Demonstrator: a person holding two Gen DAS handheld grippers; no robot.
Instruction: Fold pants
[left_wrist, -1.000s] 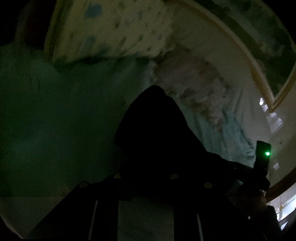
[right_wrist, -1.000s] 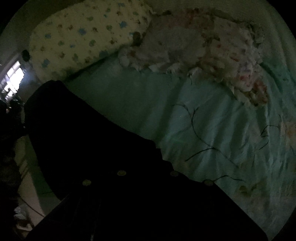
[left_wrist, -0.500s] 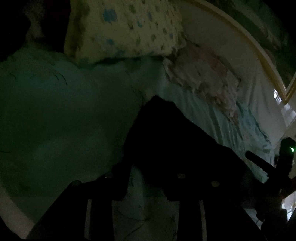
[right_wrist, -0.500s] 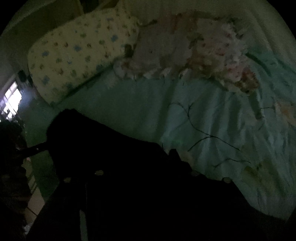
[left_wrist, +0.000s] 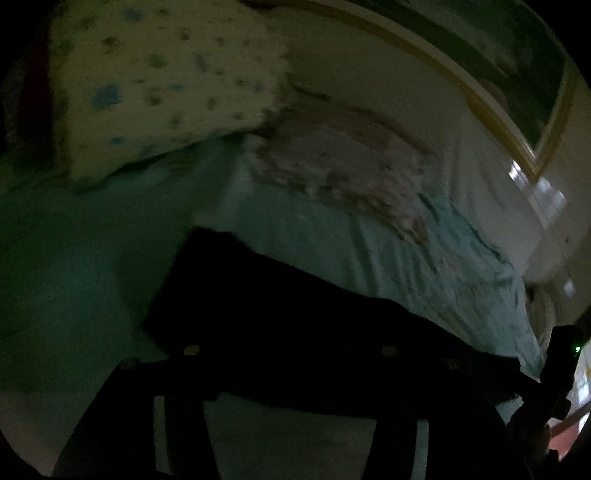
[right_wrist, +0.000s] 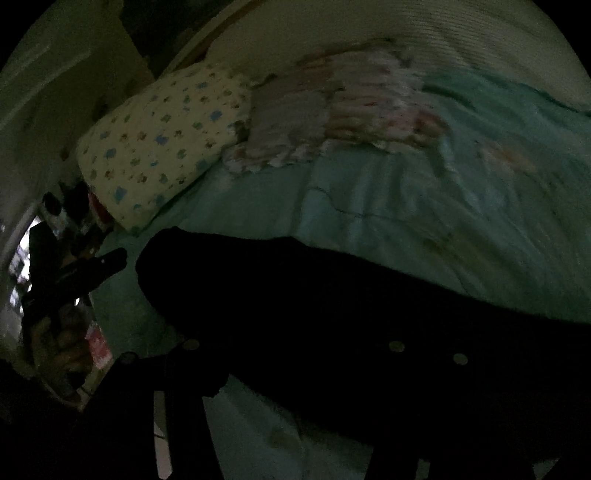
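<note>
The black pants (left_wrist: 280, 295) lie as a dark folded slab on the pale green bedsheet (left_wrist: 388, 254); the right wrist view shows them (right_wrist: 332, 295) stretching off to the right. My left gripper (left_wrist: 288, 369) hovers at their near edge. Its jaws are opening, spread wide, and the pads press on nothing. My right gripper (right_wrist: 295, 362) stands the same way over the near edge, jaws opening and free of the cloth. Each gripper also shows in the other's view: the right gripper (left_wrist: 561, 362) with a green light, the left gripper (right_wrist: 107, 262) at the pants' left end.
A cream pillow with small prints (right_wrist: 162, 147) and a crumpled floral cloth (right_wrist: 351, 107) lie at the head of the bed. A gold-framed picture (left_wrist: 517, 74) hangs on the wall. A person's hand (right_wrist: 55, 343) holds the left gripper. The room is very dim.
Both grippers were shut on the pants' edge a second ago. Their jaws have since spread and drawn back, and the pants now rest flat on the sheet.
</note>
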